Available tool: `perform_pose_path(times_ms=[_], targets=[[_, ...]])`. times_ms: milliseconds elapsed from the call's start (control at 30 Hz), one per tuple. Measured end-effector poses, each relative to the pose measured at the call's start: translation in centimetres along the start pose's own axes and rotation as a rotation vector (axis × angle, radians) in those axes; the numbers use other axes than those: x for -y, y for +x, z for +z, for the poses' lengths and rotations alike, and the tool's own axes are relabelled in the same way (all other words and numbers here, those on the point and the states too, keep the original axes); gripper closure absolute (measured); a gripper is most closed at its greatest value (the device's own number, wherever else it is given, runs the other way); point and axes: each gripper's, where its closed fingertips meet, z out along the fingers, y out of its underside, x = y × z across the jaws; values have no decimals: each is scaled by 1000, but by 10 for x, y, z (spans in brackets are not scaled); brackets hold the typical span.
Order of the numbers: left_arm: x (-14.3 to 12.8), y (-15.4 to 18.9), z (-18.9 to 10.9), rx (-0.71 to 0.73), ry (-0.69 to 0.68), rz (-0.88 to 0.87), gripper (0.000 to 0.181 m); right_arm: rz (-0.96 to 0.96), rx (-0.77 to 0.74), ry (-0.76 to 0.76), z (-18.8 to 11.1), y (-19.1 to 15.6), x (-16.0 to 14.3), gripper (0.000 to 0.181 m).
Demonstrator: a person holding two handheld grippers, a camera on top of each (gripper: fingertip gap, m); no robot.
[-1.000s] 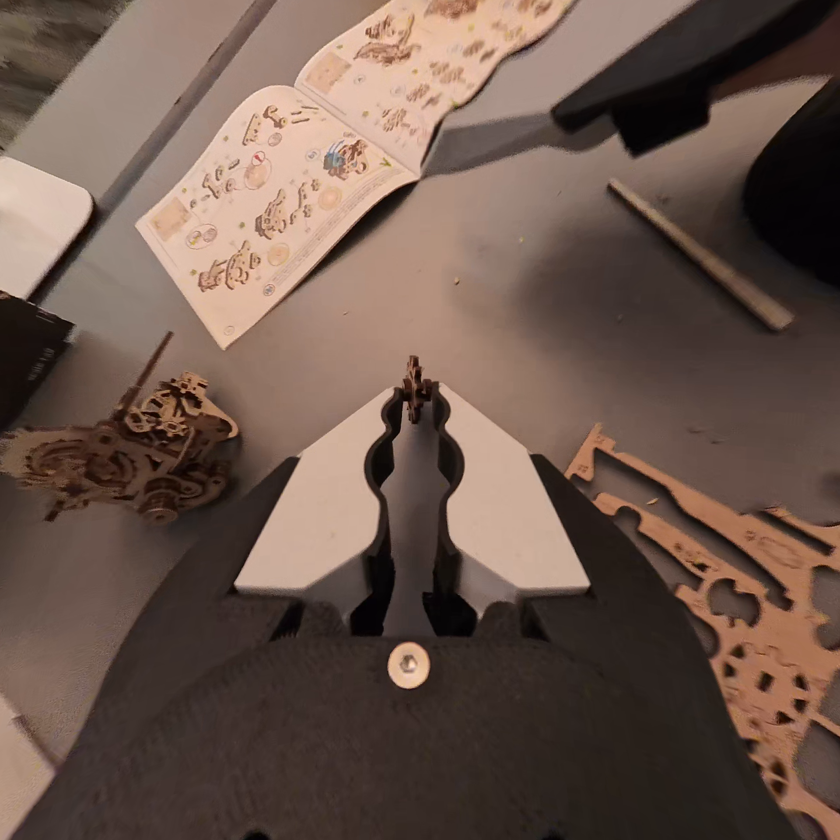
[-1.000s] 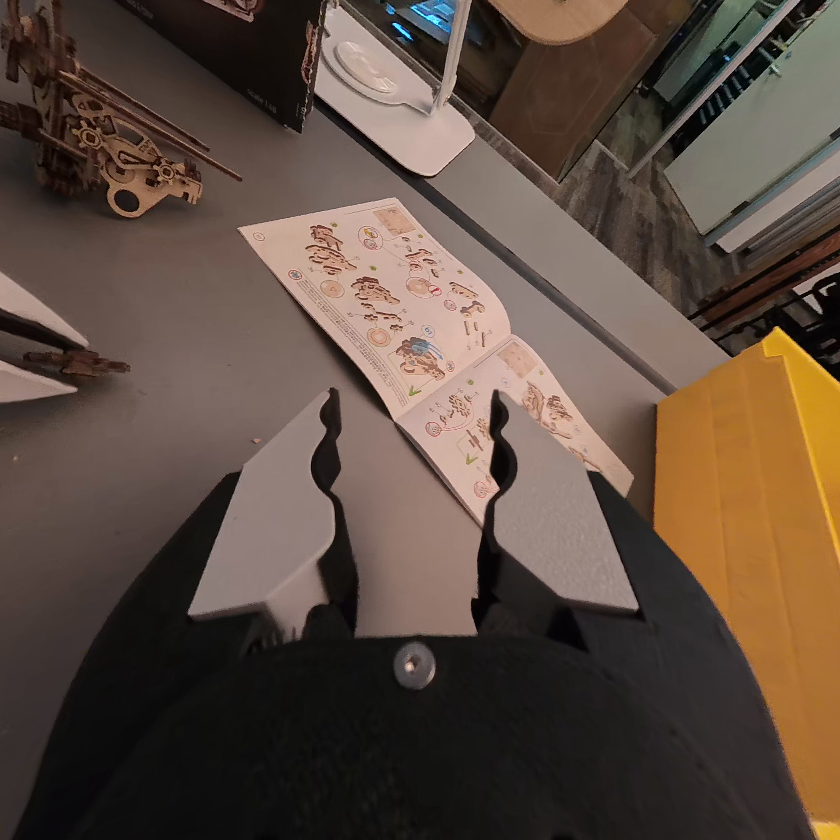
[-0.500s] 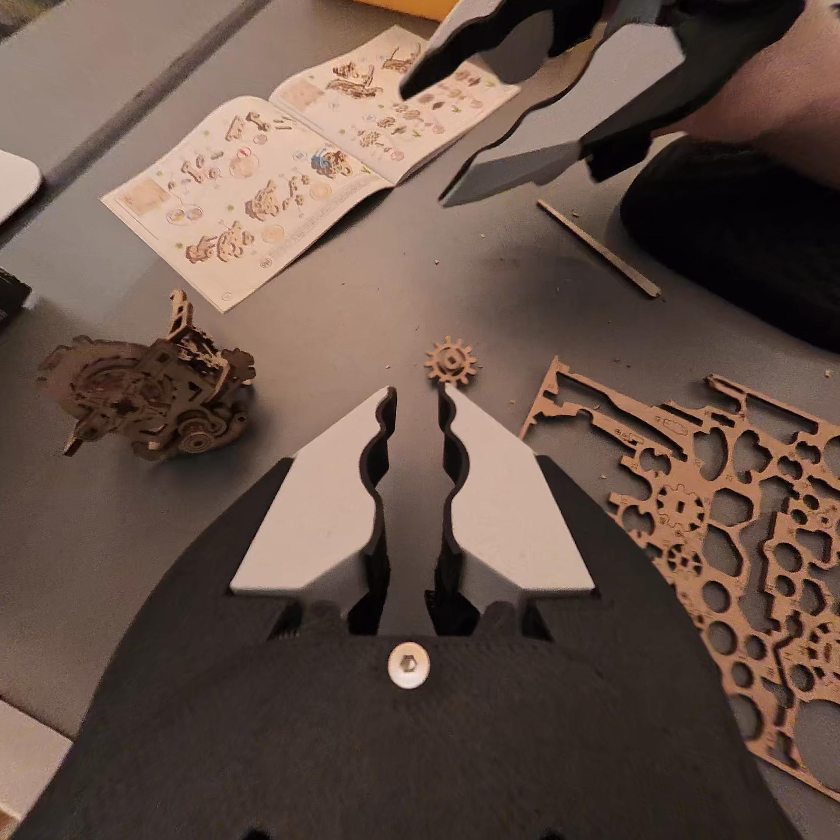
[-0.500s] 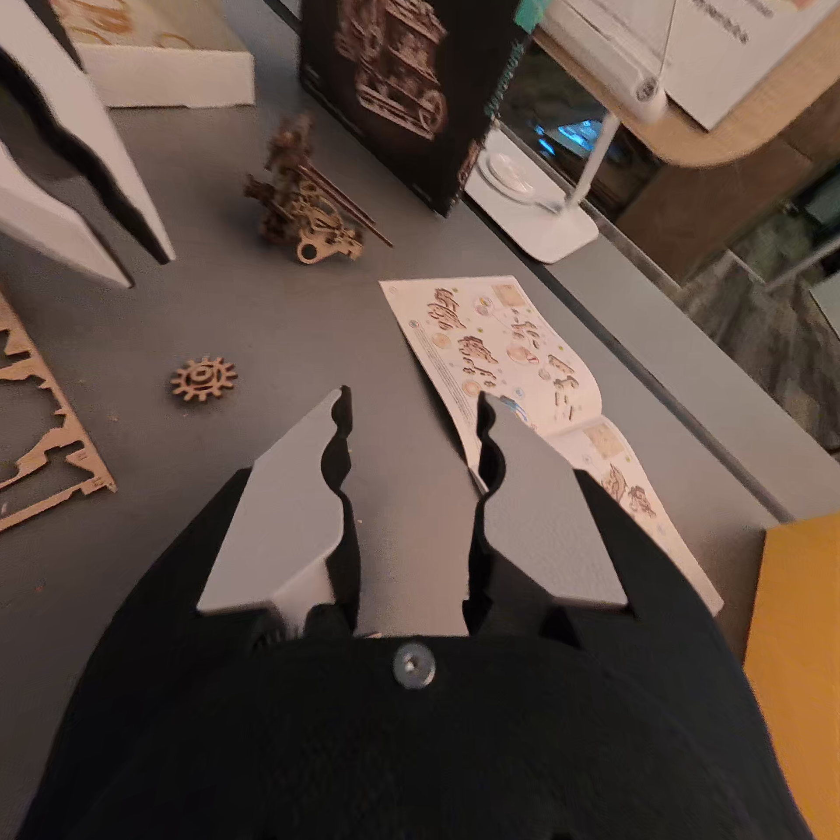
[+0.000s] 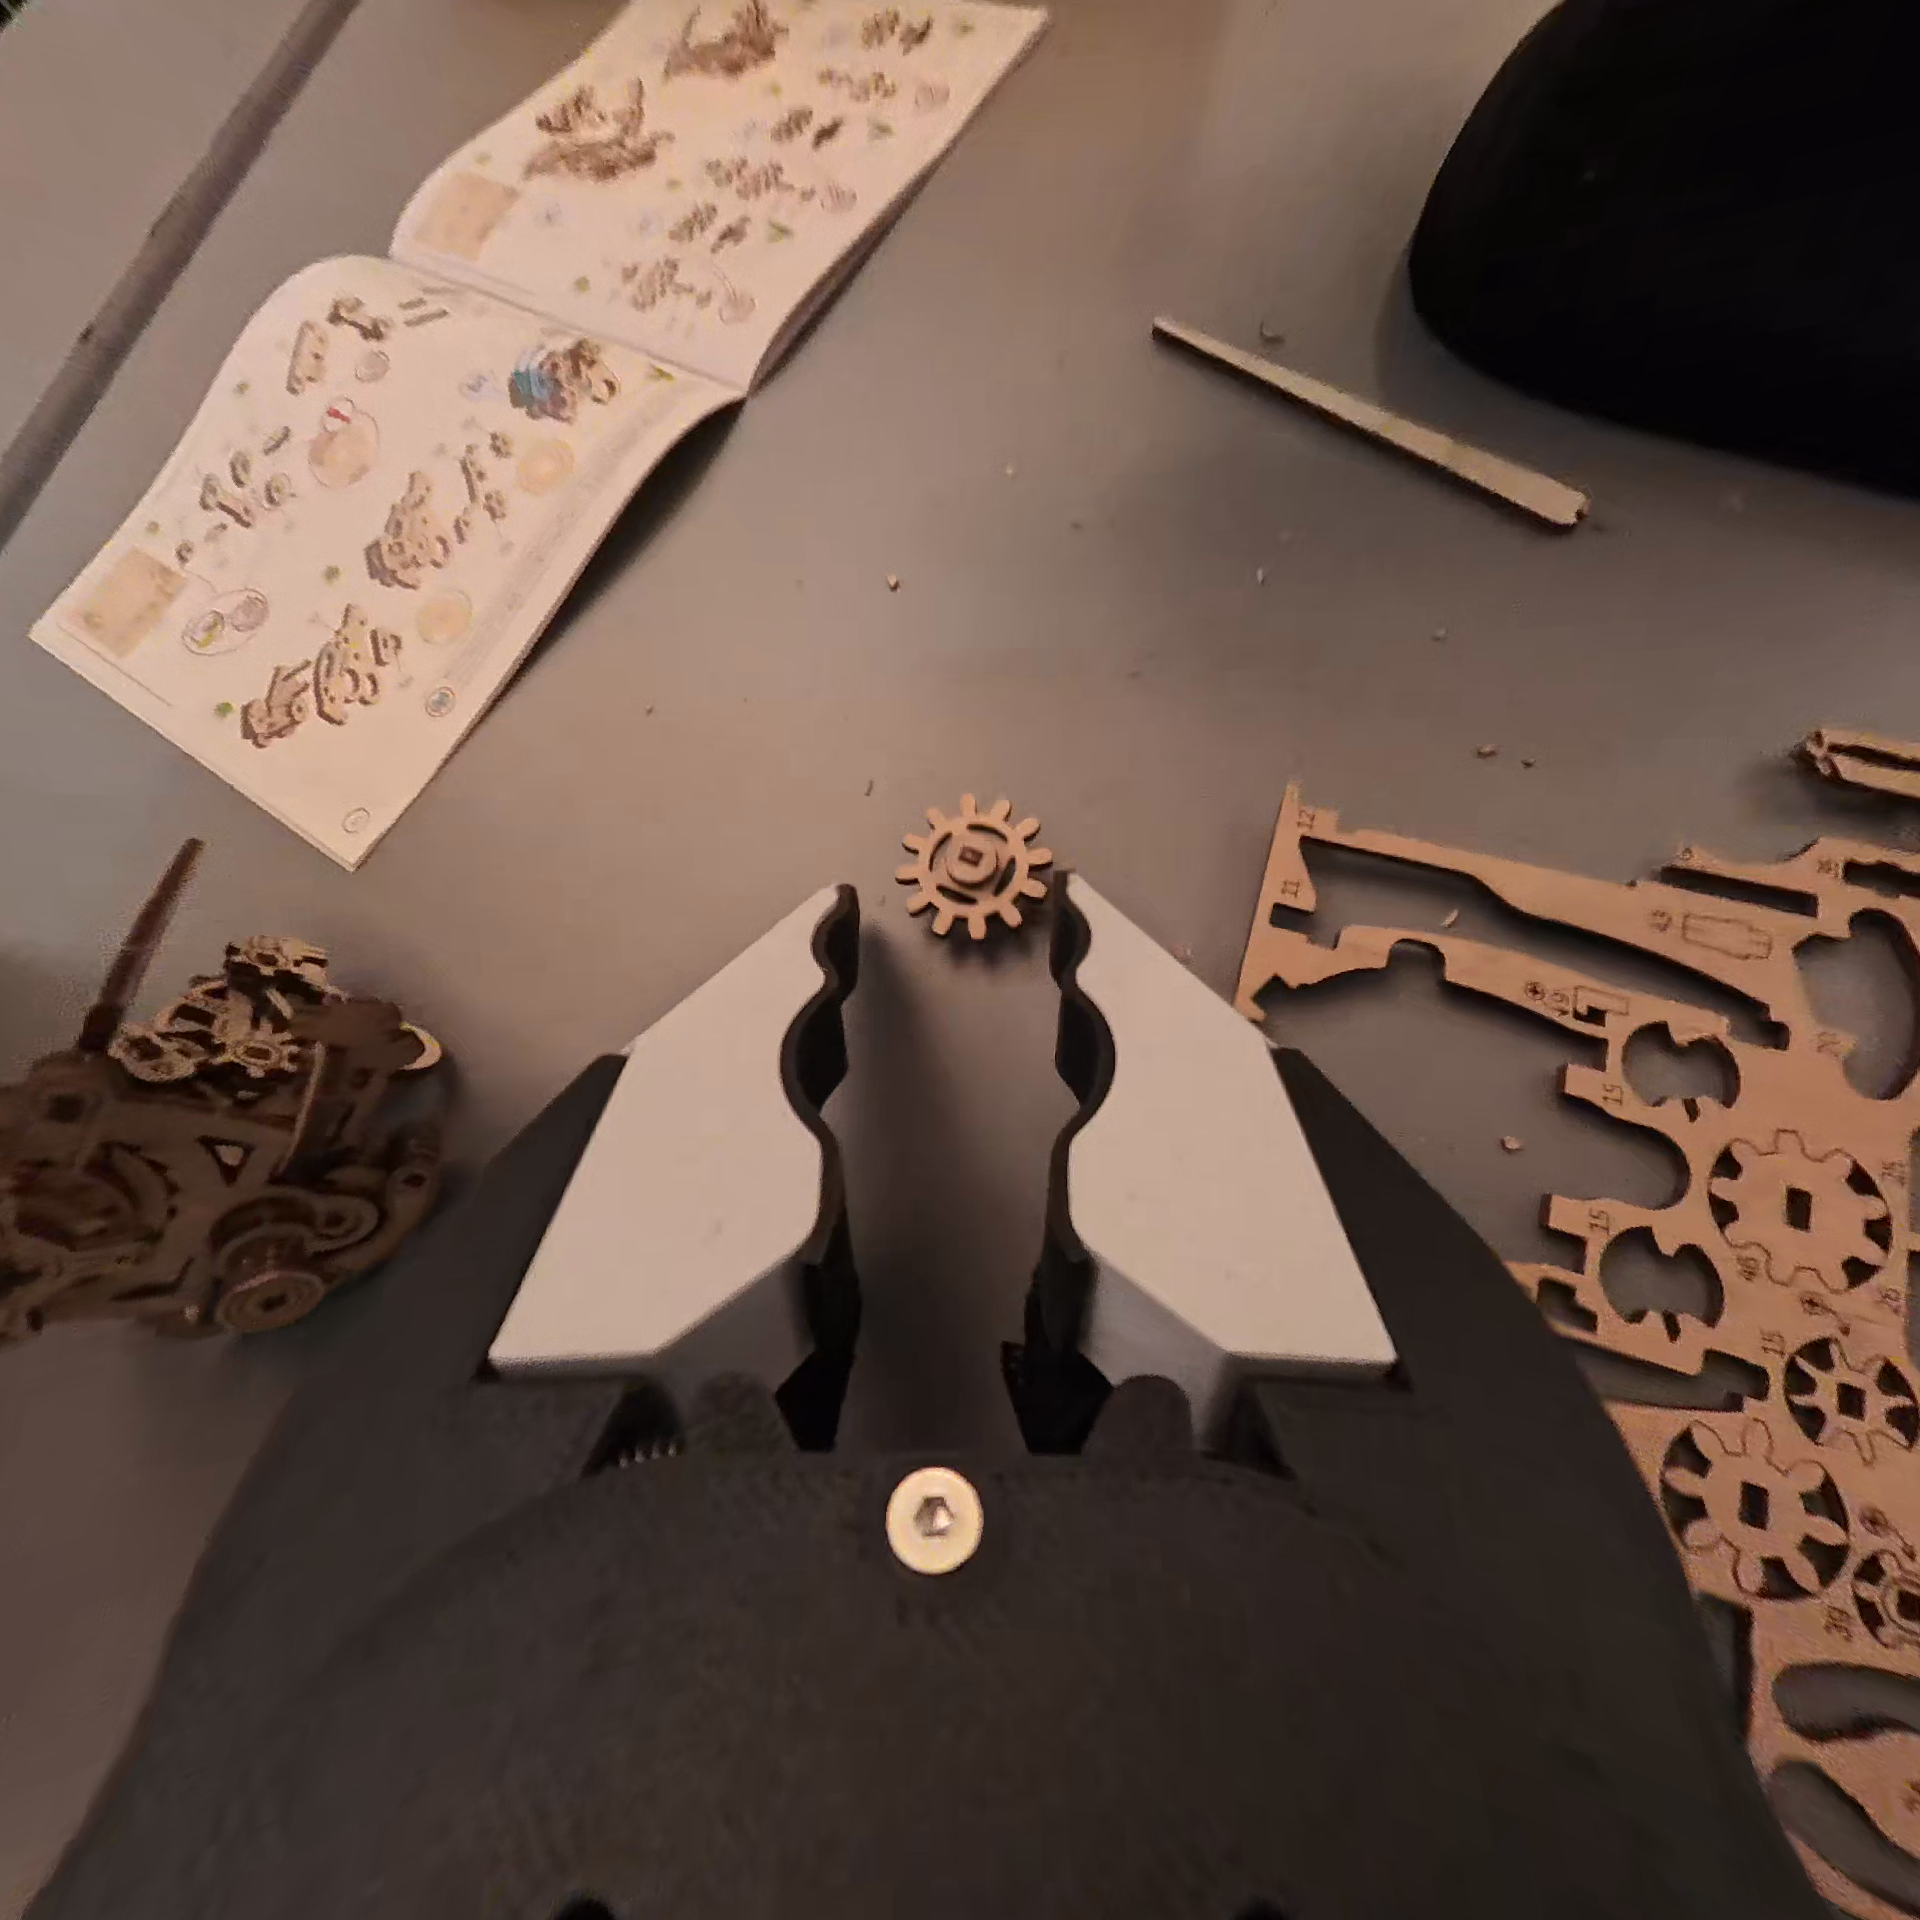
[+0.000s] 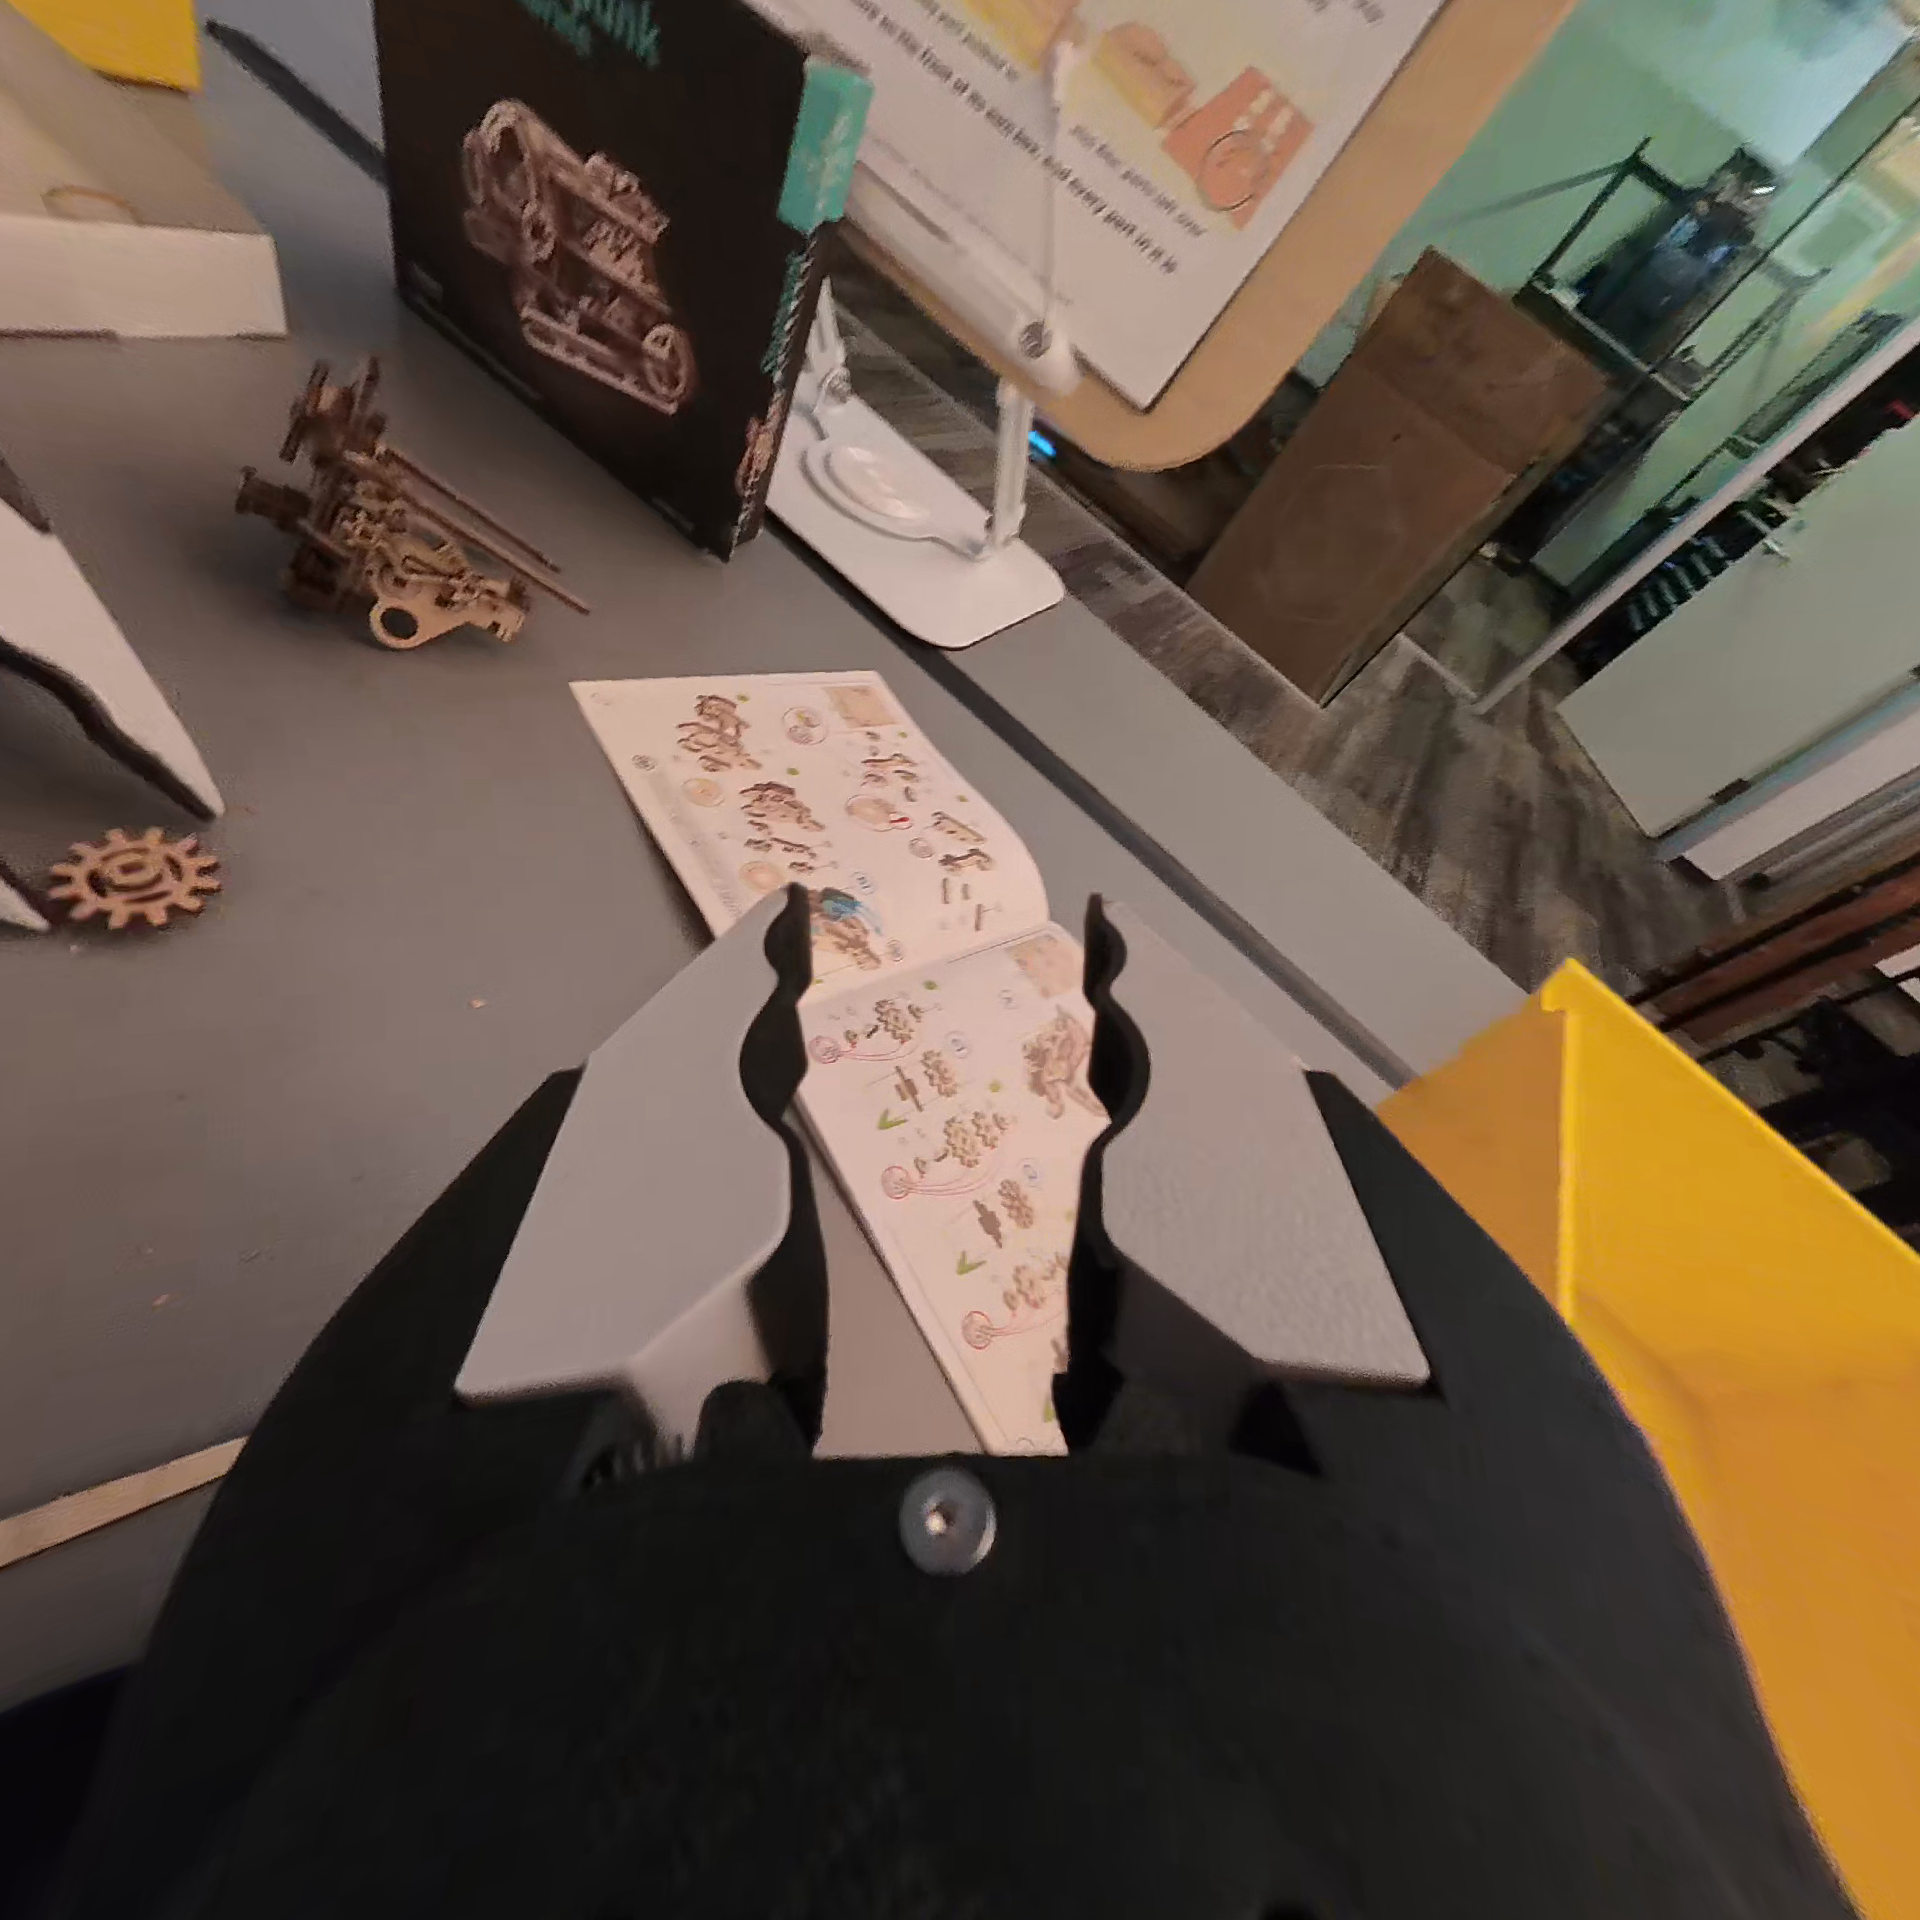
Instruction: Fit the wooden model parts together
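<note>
A: Near the table's [image 5: 1039, 623] middle, where did the gear [image 5: 974, 865] lie?

B: Flat, just ahead of the spread left gripper [image 5: 954, 902]; the right gripper [image 6: 940, 912], also spread, held nothing.

A: Handling?

B: Probably light, thin, brittle-toothed. Grip across the rim; the partly built model [image 5: 208, 1143] sat apart.

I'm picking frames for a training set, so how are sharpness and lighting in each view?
Left wrist view: dim warm light, the gear fairly crisp, the booklet and frame edges soft, lines bowed by the wide lens. Right wrist view: brighter background, the box and poster smeared.
</note>
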Motion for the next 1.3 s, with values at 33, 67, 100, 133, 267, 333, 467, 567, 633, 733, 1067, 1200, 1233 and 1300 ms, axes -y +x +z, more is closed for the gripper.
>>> perform_pose_path(times_ms=[33,67,100,133,267,333,467,567,633,733,1067,1200,1233,1300], targets=[[2,-1,1,4,8,-2,147,7,-14,16,-3,5,3,130],[2,-1,2,-1,2,-6,149,9,-34,30,-7,10,6,130],[1,0,4,-9,-8,-8,153,10,-62,39,-11,17,8,132],[1,-1,4,-7,-10,-12,154,10,-87,49,-15,23,9,131],[4,-2,3,23,7,2,154,54,-163,111,-30,44,17,134],[9,-1,1,36,29,-9,154,94,-167,171,-34,46,24,136],[18,1,-1,32,37,11,154,79,-128,247,-33,36,31,138],[27,4,-1,-23,18,-17,154,2,-46,275,-28,15,33,143],[37,9,-3,-117,7,-72,154,-84,60,309,-27,-9,36,149],[42,6,-2,-219,-84,-150,154,-223,61,277,-26,-19,30,163],[108,-1,-5,-533,79,-296,154,-364,343,323,-36,-78,29,167],[118,5,-21,-659,160,-363,154,-364,408,360,-41,-97,38,161],[119,7,-23,-691,167,-383,154,-361,412,368,-41,-100,41,162],[116,7,-21,-676,150,-389,154,-393,374,364,-39,-101,42,164]])
